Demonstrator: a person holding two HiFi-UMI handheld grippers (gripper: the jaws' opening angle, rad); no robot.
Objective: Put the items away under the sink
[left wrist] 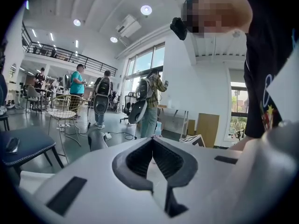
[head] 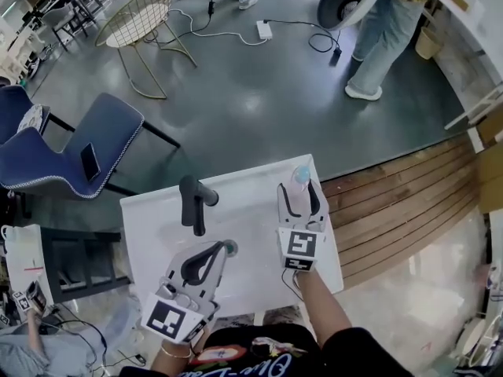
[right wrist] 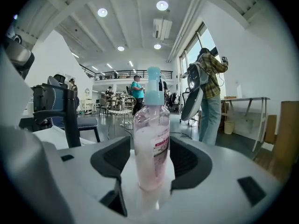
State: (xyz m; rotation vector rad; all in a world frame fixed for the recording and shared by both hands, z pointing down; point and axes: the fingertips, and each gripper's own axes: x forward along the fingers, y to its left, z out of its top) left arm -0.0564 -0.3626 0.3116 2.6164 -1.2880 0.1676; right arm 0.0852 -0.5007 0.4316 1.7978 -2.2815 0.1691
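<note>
A clear pump bottle point(head: 301, 176) with pink liquid and a light blue cap stands upright near the far right edge of the white sink top point(head: 251, 226). My right gripper point(head: 301, 192) is shut on the bottle. In the right gripper view the bottle point(right wrist: 152, 125) fills the gap of the right gripper point(right wrist: 150, 149), with a pad against each side. My left gripper point(head: 222, 250) lies low over the near middle of the top. In the left gripper view the left gripper point(left wrist: 152, 140) is shut, its tips touching and nothing between them.
A black faucet point(head: 194, 199) rises from the top's far left part, also seen in the right gripper view as a faucet point(right wrist: 70, 115). Blue chairs point(head: 86, 151) stand left, a wire chair point(head: 141, 18) beyond. A person point(head: 385, 38) stands far right. Wooden flooring point(head: 401, 210) runs right.
</note>
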